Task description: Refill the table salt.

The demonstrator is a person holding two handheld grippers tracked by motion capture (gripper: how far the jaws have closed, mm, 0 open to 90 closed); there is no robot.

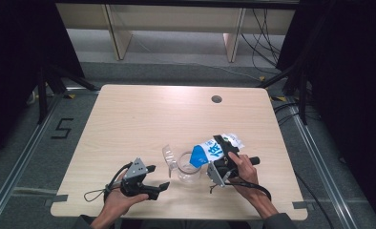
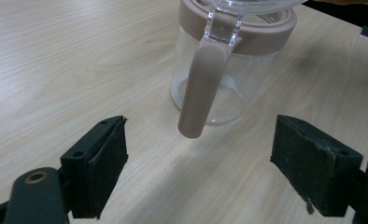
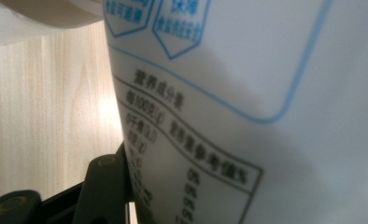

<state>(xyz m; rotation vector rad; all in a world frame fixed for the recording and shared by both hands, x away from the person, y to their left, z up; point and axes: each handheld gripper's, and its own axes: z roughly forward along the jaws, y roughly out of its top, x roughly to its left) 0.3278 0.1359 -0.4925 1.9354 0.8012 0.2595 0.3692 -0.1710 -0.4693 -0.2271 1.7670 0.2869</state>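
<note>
A clear glass jar (image 1: 188,168) with a pinkish-brown rim and handle (image 2: 201,88) stands near the table's front middle, its clear lid (image 1: 169,156) flipped open to the left. My right gripper (image 1: 223,151) is shut on a white-and-blue carton (image 1: 214,149), tilted with its blue end over the jar's mouth. In the right gripper view the carton's printed side (image 3: 247,107) presses against one black finger (image 3: 105,186). My left gripper (image 1: 160,177) is open just left of the jar, low over the table. The left gripper view has the jaws wide apart, short of the handle and touching nothing.
A round cable hole (image 1: 216,99) sits at the table's far right. Bare wooden tabletop (image 1: 143,119) stretches behind and to the left of the jar. Dark curtains flank the table, and a floor mark "5" (image 1: 62,128) lies to its left.
</note>
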